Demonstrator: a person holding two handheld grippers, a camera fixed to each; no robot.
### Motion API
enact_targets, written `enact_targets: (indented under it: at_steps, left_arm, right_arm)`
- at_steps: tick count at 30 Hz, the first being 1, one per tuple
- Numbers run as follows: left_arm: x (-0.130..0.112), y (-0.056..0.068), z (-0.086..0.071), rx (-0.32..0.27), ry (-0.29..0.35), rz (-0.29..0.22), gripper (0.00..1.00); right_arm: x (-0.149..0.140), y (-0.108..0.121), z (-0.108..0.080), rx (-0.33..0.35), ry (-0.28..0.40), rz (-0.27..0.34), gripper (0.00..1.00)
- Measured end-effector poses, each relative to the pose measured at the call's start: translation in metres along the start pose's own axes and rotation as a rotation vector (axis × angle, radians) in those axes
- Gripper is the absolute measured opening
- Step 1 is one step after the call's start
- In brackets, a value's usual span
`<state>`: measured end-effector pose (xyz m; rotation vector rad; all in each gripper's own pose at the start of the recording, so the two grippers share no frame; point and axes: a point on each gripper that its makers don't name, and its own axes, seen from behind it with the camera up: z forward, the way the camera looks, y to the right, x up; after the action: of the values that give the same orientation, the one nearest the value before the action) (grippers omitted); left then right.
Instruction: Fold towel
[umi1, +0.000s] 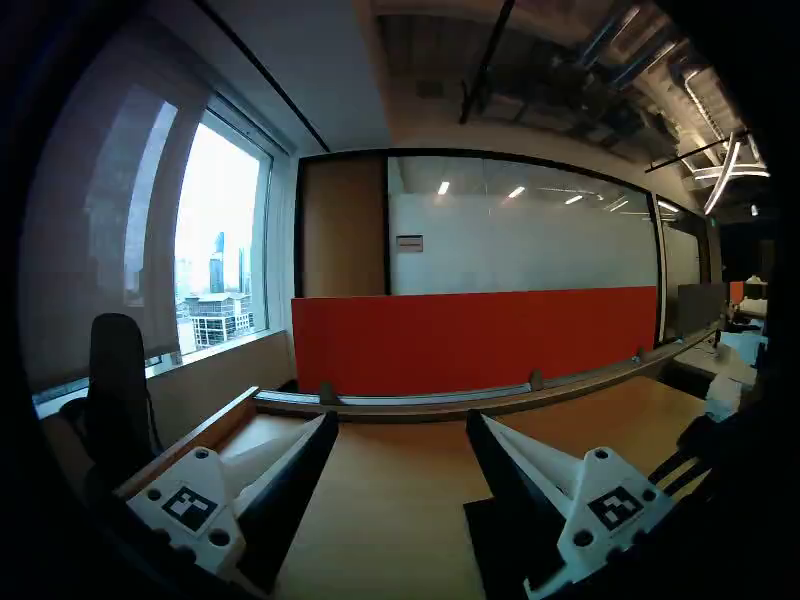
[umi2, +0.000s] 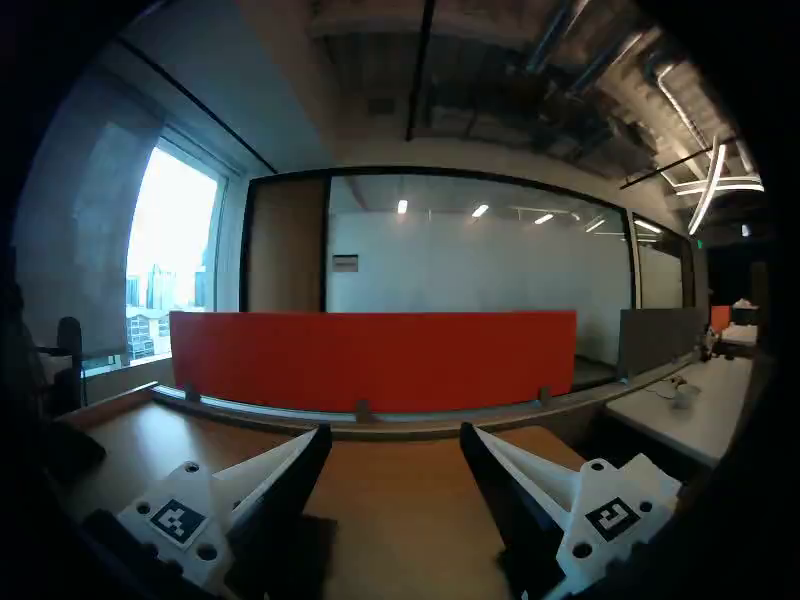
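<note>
A: Item one, left claw (umi1: 400, 417)?
B: Released, fingers spread wide, nothing between them. It is held level over the wooden surface (umi1: 400, 500), facing the red partition (umi1: 470, 340).
A: Item two, right claw (umi2: 395, 429)?
B: Likewise released and empty, same heading. Likely a ready pose ahead of a reach down.
A: Item three, towel?
B: Location cannot be told. A dark patch (umi1: 495, 535) low on the surface, beneath the left claw, may be it. If so, it lies below the fingertips, not between them.
</note>
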<state>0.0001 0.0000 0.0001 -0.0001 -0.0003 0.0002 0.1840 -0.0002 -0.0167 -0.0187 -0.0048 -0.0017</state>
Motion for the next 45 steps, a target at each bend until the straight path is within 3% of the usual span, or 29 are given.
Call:
enact_targets:
  at_steps: [8, 17, 34, 45]
  left_arm:
    - [0.001, 0.005, 0.004, -0.037, -0.030, 0.008, 0.95]
    - [-0.003, 0.023, 0.008, -0.128, -0.076, 0.027, 0.95]
    - [-0.036, 0.065, -0.002, -0.371, -0.201, 0.088, 0.95]
    - [-0.067, 0.076, -0.013, -0.446, -0.261, 0.143, 0.95]
  right_arm:
    - [0.004, -0.015, 0.000, 0.052, -0.045, -0.052, 0.99]
    - [0.001, -0.037, 0.004, 0.164, -0.098, -0.106, 1.00]
    - [-0.039, -0.088, -0.022, 0.497, -0.281, -0.303, 1.00]
    - [-0.064, -0.093, -0.029, 0.541, -0.361, -0.315, 1.00]
